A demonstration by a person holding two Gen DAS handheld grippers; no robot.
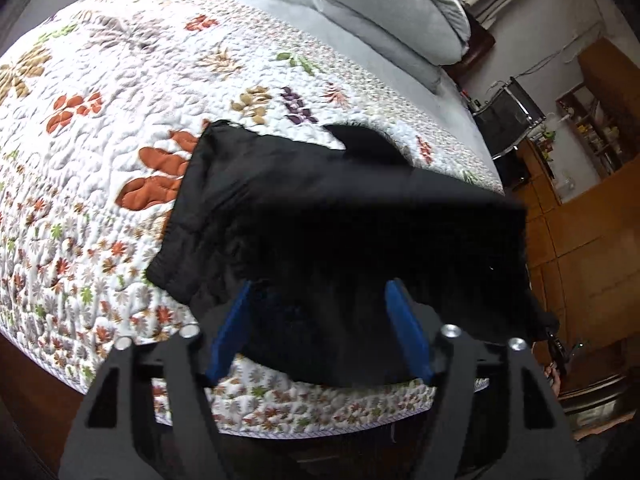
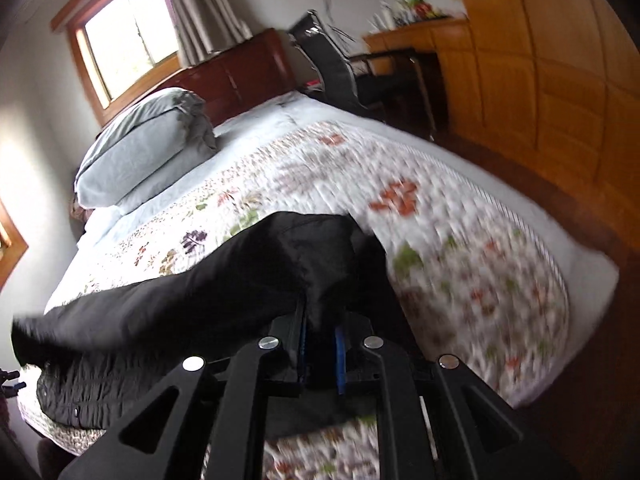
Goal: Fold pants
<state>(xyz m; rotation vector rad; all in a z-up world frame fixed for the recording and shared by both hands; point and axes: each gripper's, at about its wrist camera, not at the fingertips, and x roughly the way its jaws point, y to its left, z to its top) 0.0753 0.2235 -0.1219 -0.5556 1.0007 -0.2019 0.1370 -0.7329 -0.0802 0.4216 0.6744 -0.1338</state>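
Pants (image 1: 304, 208), black, lie on the flowered quilt (image 1: 120, 92) of our bed, near its foot edge, partly doubled over on themselves. From the left wrist view we see our left gripper (image 1: 318, 332) with its blue fingers (image 1: 230, 332) spread wide apart, the dark cloth bunched between and beyond them; whether the pads touch the fabric we cannot tell, since the cloth there is nearly pure black. From the right wrist view our right gripper (image 2: 320, 354) has its jaws pressed close together, pinching a fold of the pants (image 2: 224, 280), and the cloth rises from the quilt (image 2: 460, 264) toward the jaws. The gathered waistband (image 2: 80, 396) rests at the left of that view, by the bed's edge. A grey pillow (image 2: 148, 148) sits at the head of the bed against a dark wooden headboard (image 2: 240, 76), a window (image 2: 124, 32) above it. A black chair (image 2: 344, 72) and wooden cabinets (image 2: 540, 60) stand beside the bed; this view is blurred
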